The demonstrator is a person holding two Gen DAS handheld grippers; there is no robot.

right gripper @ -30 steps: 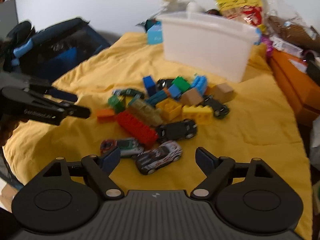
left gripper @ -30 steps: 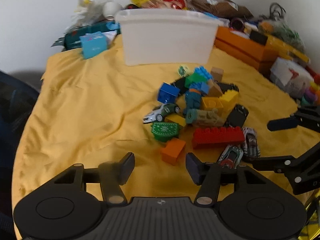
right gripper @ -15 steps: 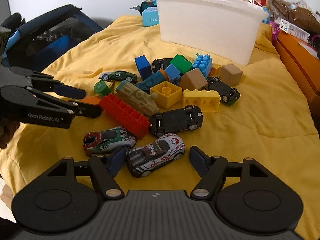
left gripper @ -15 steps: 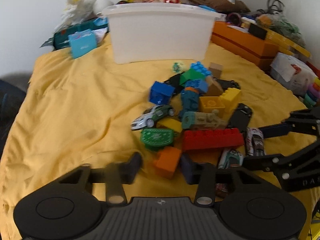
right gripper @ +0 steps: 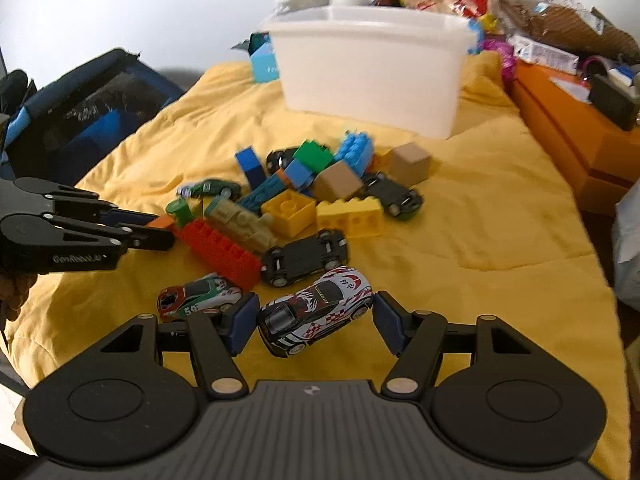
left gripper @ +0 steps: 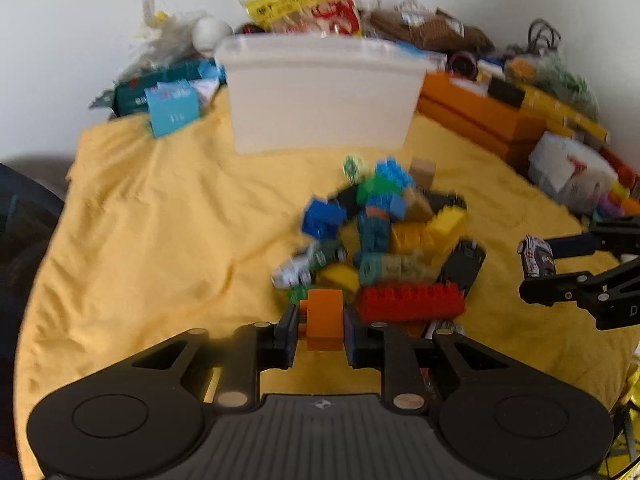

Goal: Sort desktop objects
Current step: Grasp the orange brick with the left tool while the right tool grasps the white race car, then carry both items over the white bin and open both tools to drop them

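A dark blue bag [right gripper: 92, 108] is seen at far left, off the edge of the yellow cloth [right gripper: 480, 216] that covers the surface. The left gripper [left gripper: 321, 326] is seen over the near part of the cloth; its jaws are closing and an orange block [left gripper: 324, 318] is clamped between the two pads, which appear to touch its sides. In the right wrist view the same block [right gripper: 160, 222] is only partly seen between the left gripper's [right gripper: 150, 228] fingertips, just left of the pile.

Behind, a white plastic bin [left gripper: 320, 96] is set upright near the far edge of the cloth, well apart from both grippers. A light blue carton [left gripper: 172, 110] lies to its left.

In the middle, a heap of toys is gathered: a long red brick [right gripper: 220, 252], a yellow square brick [right gripper: 288, 212], a yellow long brick [right gripper: 350, 216], a green block [right gripper: 314, 156], blue bricks [right gripper: 356, 150], two tan cubes [right gripper: 410, 162], and an overturned black car [right gripper: 304, 258]. A red-green racing car [right gripper: 198, 300] lies just beside the red brick.

The right gripper [right gripper: 316, 320] is held near the front of the pile; its jaws are closing and a white-red checkered car [right gripper: 316, 312] sits between them. Whether the pads touch the car cannot be told in the right wrist view. In the left wrist view the car [left gripper: 536, 256] looks raised off the cloth between the fingertips of the right gripper [left gripper: 540, 264], so it is read as gripped.

Orange boxes [right gripper: 568, 128] are stacked at the far right.
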